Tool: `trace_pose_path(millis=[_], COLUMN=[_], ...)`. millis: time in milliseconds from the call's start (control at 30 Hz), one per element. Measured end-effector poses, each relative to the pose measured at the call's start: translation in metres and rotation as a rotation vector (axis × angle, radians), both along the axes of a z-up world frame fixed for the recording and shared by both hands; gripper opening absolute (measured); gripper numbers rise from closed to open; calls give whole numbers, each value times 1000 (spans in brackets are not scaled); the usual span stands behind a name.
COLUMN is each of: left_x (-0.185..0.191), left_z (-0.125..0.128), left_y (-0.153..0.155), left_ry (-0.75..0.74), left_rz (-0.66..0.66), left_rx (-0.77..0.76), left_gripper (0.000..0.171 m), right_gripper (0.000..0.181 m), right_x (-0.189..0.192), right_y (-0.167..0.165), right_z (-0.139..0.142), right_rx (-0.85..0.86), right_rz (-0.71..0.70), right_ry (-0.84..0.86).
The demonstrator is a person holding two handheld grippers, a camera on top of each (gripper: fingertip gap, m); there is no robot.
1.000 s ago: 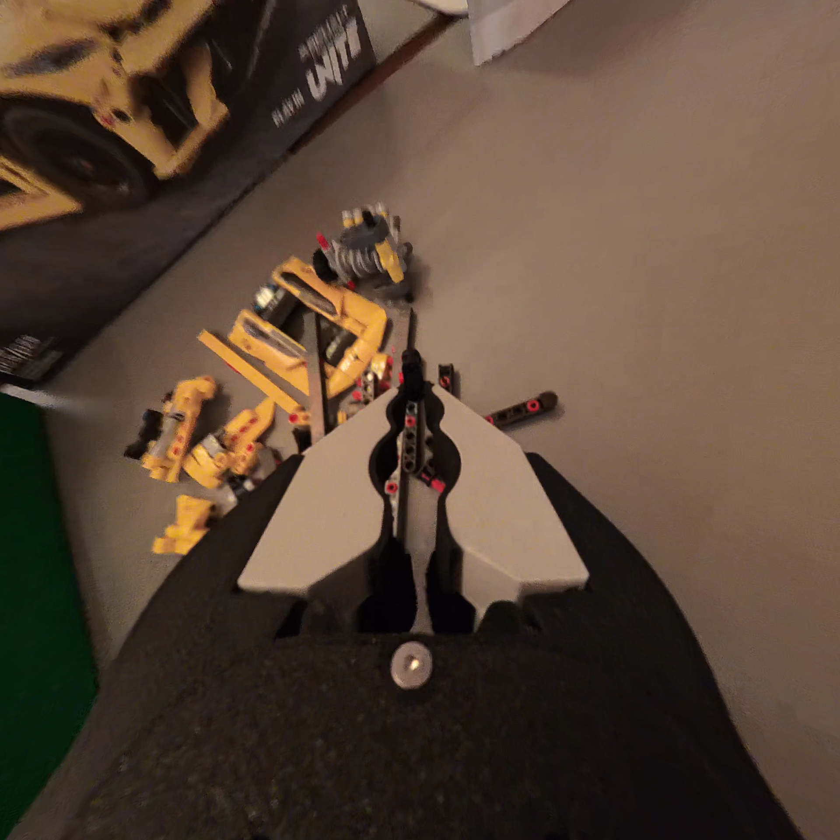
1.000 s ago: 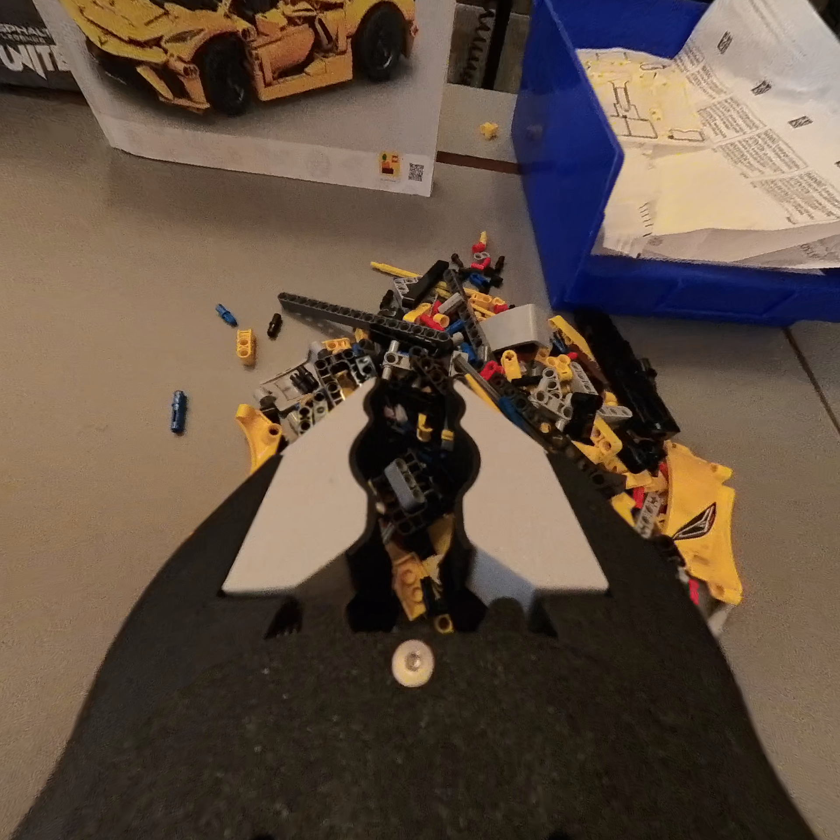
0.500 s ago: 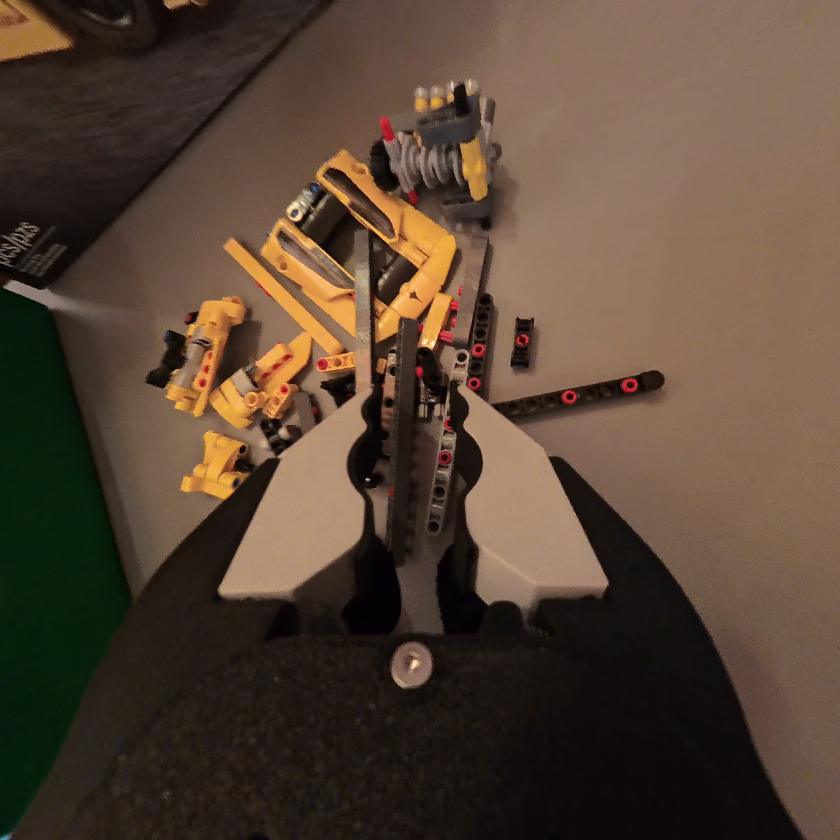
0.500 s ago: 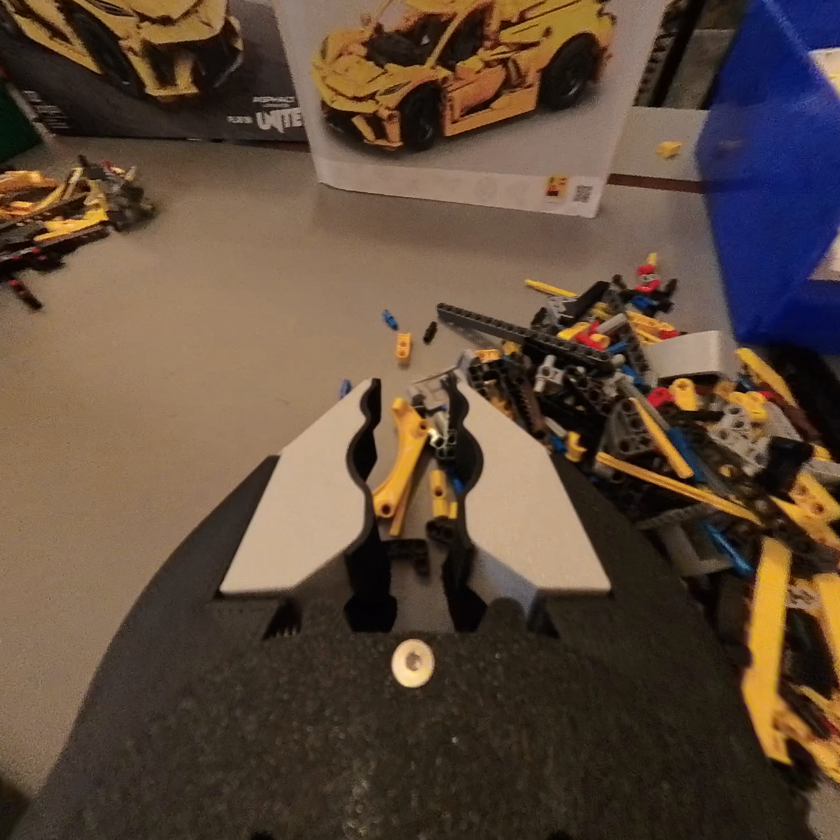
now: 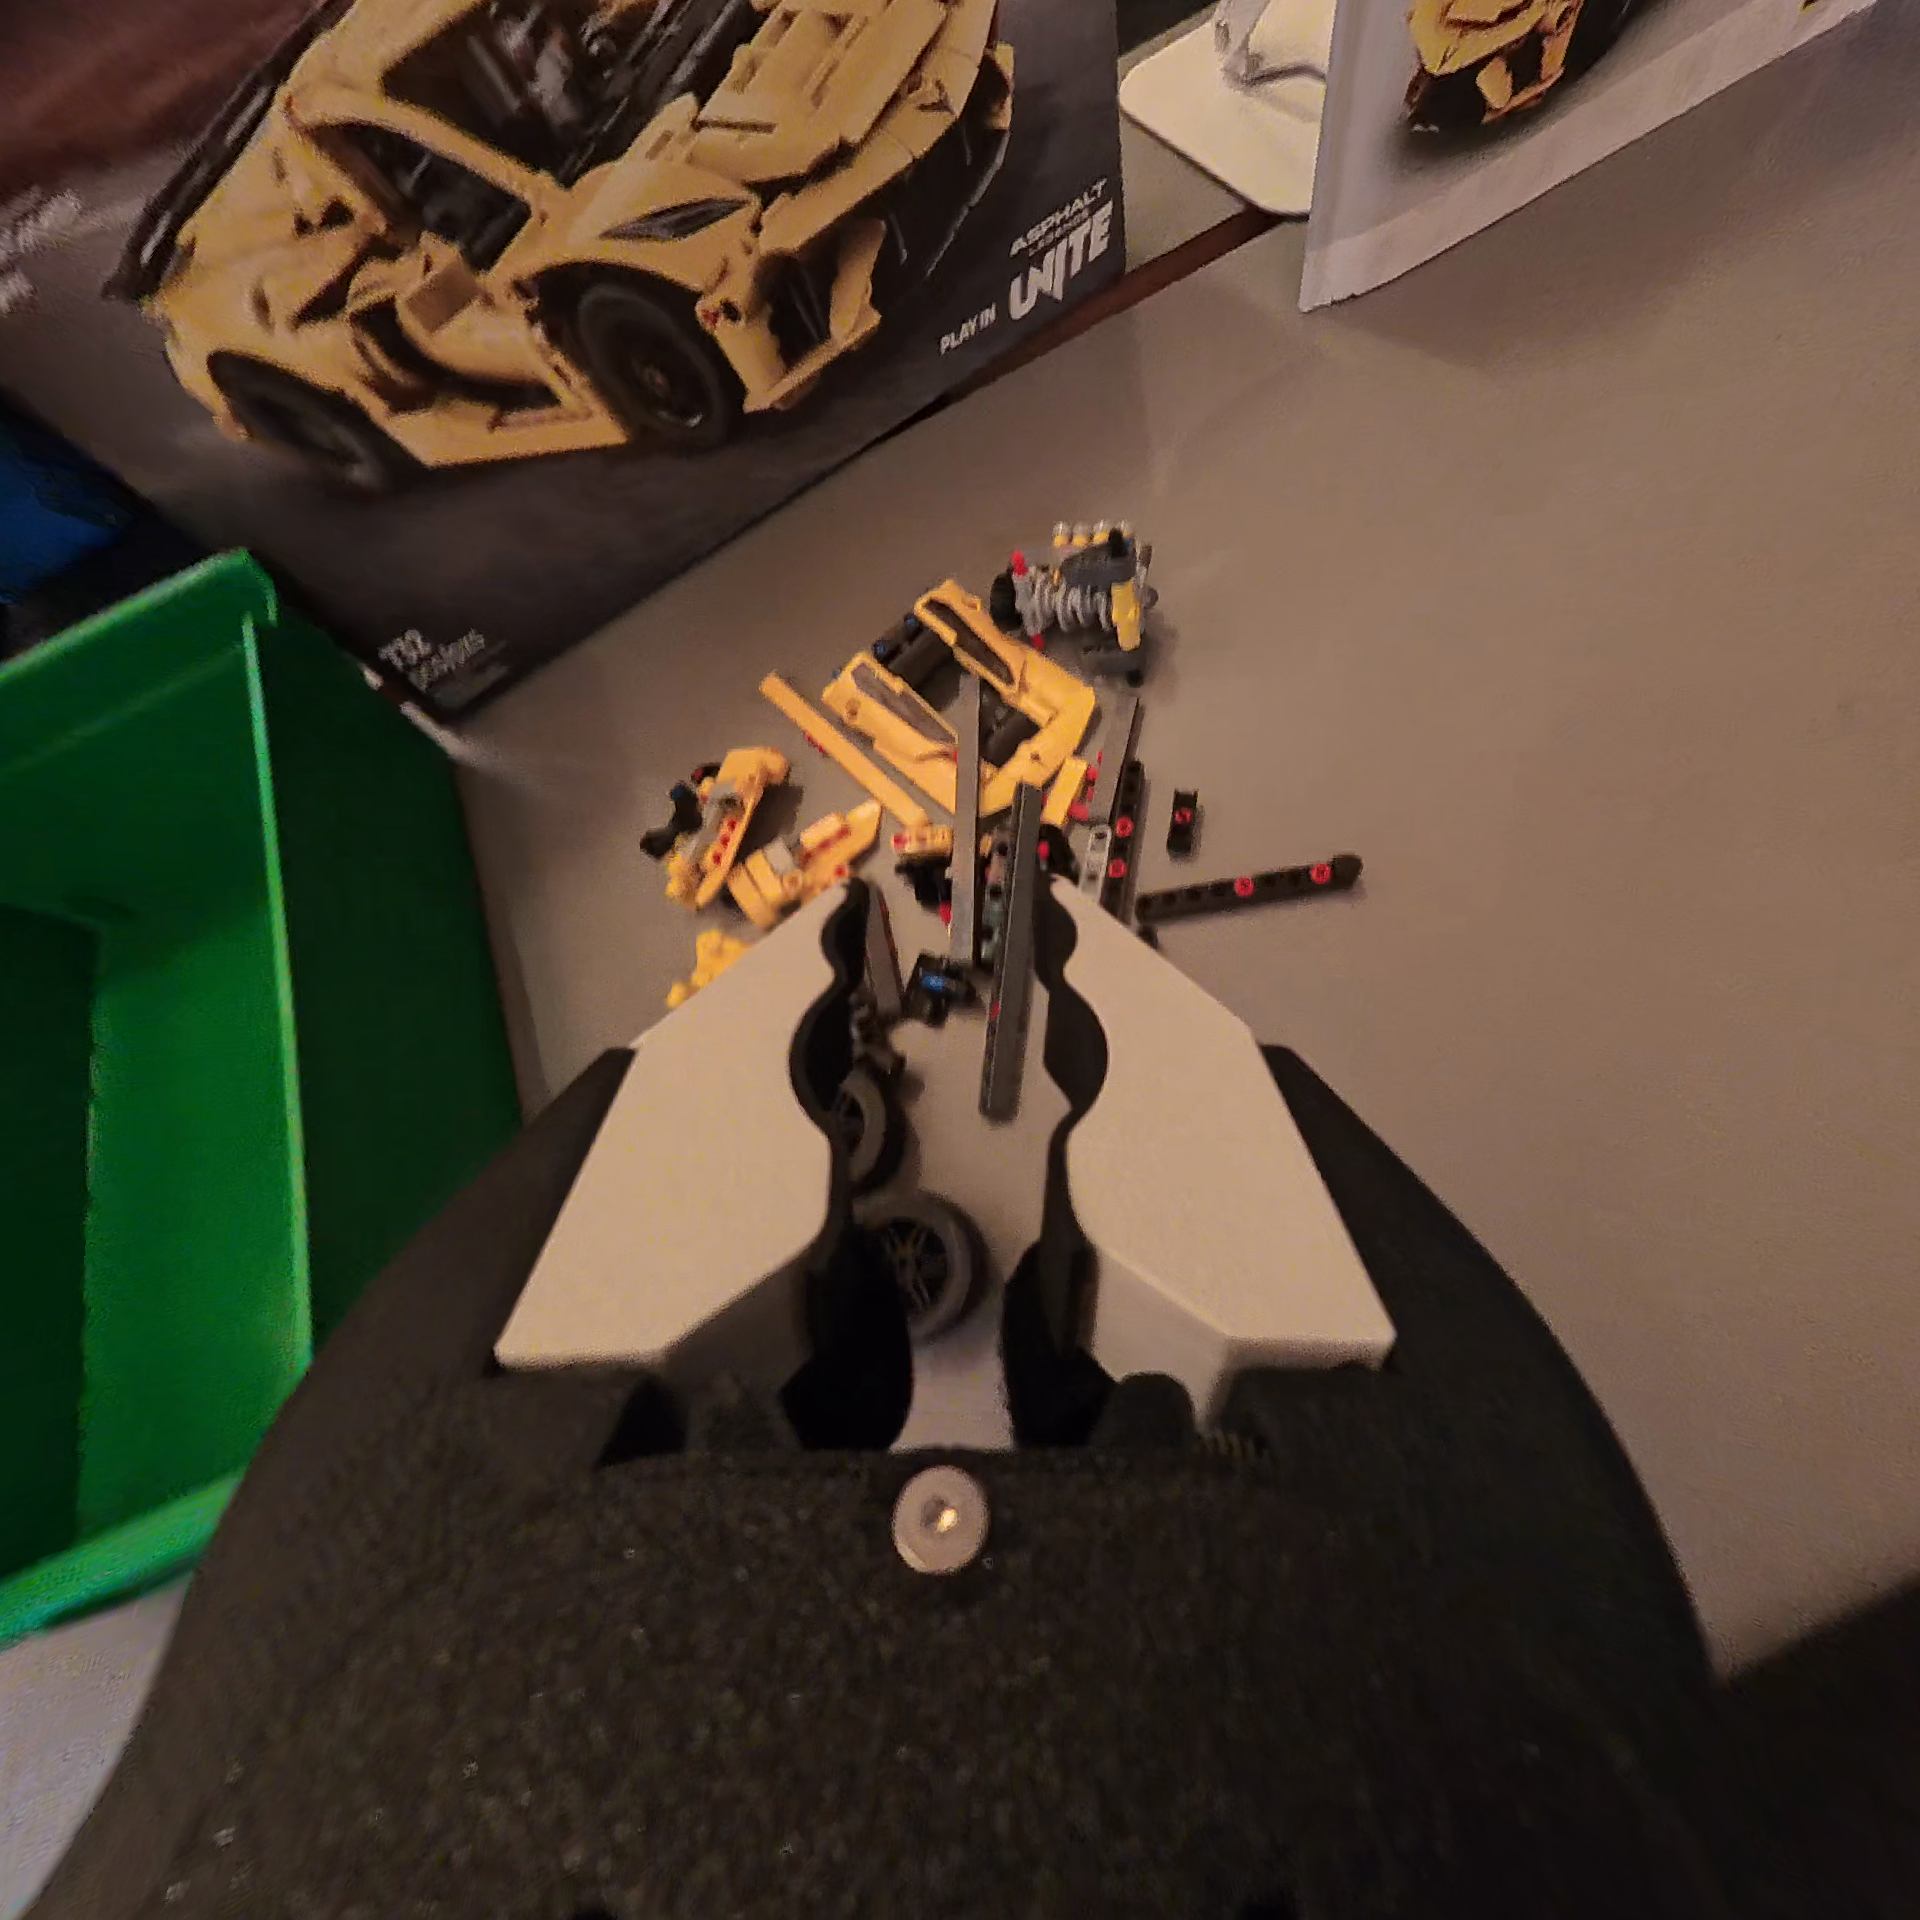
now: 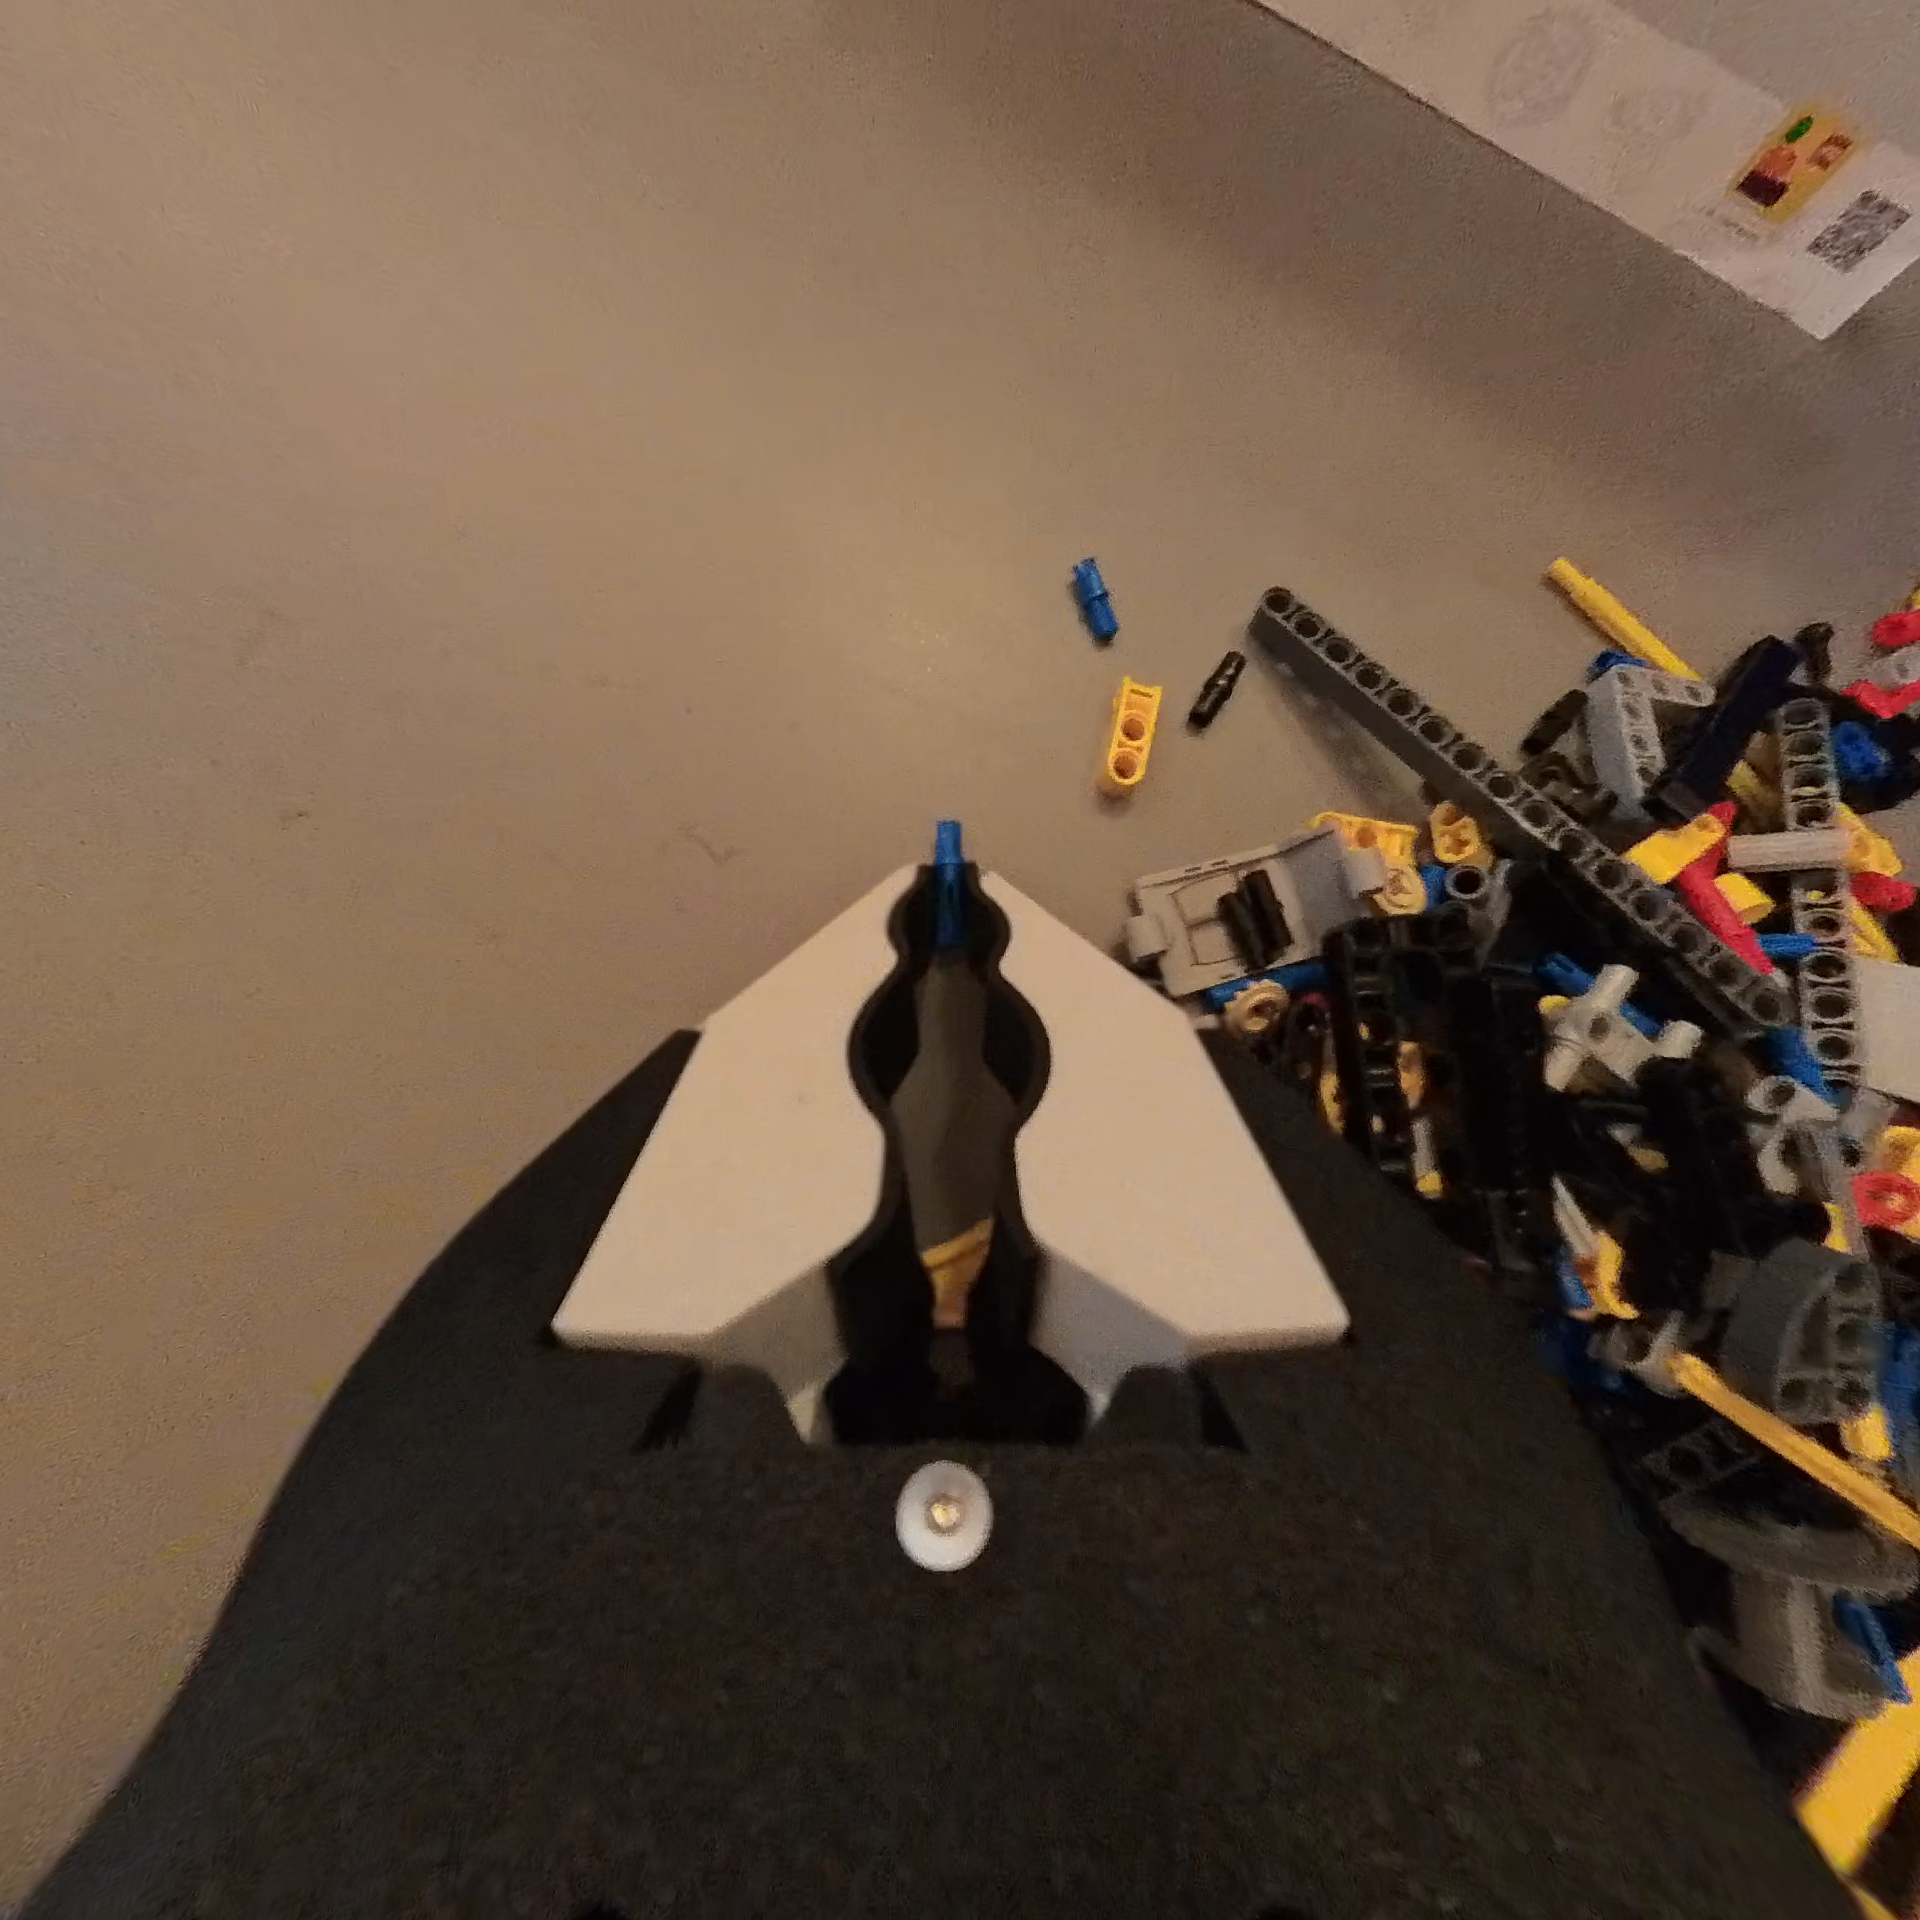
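In the left wrist view my left gripper (image 5: 951, 904) is open and empty, held over a small group of building parts on the grey table (image 5: 1558, 727). A long dark grey beam (image 5: 1010, 997) and two small black wheels (image 5: 928, 1259) show in the gap between its fingers. Yellow body panels (image 5: 966, 717) and a grey spring assembly (image 5: 1086, 592) lie just ahead. In the right wrist view my right gripper (image 6: 948, 883) is shut on a small blue pin (image 6: 948, 868) that sticks out past its tips, low over bare table (image 6: 520, 520).
A green bin (image 5: 187, 1039) stands at the left and a dark box with a yellow car picture (image 5: 520, 260) at the back. A large pile of mixed parts (image 6: 1610, 1039) lies right of my right gripper. Nearer lie a blue pin (image 6: 1093, 597), a yellow connector (image 6: 1130, 732) and a black pin (image 6: 1216, 686).
My left gripper has opened wider and drawn back from the yellow parts, bringing the green bin into view. My right gripper has swung left off the pile and closed on the blue pin.
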State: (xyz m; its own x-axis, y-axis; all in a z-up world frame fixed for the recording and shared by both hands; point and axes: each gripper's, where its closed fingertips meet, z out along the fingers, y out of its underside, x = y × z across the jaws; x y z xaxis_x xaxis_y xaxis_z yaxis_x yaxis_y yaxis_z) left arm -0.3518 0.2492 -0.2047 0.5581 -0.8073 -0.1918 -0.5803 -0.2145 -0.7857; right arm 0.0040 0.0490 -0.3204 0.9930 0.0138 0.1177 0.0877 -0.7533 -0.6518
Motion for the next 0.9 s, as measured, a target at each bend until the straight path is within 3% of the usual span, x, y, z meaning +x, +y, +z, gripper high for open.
trace_pose_path(millis=[100, 167, 300, 500, 633, 833, 900], left_x=[-40, -62, -86, -98, -79, -34, -15], left_z=[-10, -17, -34, -51, -36, 23, 45], left_y=[-14, -30, -61, -78, -83, -63, -54], left_ry=[-41, -122, -254, -250, -392, -502, -497], left_rz=[50, 69, 80, 143, 107, 22, 3], left_rx=[-37, -97, -221, -216, -235, -143, -128], left_gripper=[32, 31, 28, 29, 29, 29, 29], right_gripper=[3, 3, 4, 21, 25, 37, 34], right_x=[48, 85, 145, 152, 145, 123, 102], right_y=[-12, -29, -64, -79, -78, -38, -13], right_z=[42, 64, 57, 58, 94, 208, 231], right_rx=[124, 187, 117, 140, 186, 399, 467], right_rz=[-130, -217, -313, -297, -255, -108, -27], right_ry=[-68, -19, -12, 67, 85, -23, 18])
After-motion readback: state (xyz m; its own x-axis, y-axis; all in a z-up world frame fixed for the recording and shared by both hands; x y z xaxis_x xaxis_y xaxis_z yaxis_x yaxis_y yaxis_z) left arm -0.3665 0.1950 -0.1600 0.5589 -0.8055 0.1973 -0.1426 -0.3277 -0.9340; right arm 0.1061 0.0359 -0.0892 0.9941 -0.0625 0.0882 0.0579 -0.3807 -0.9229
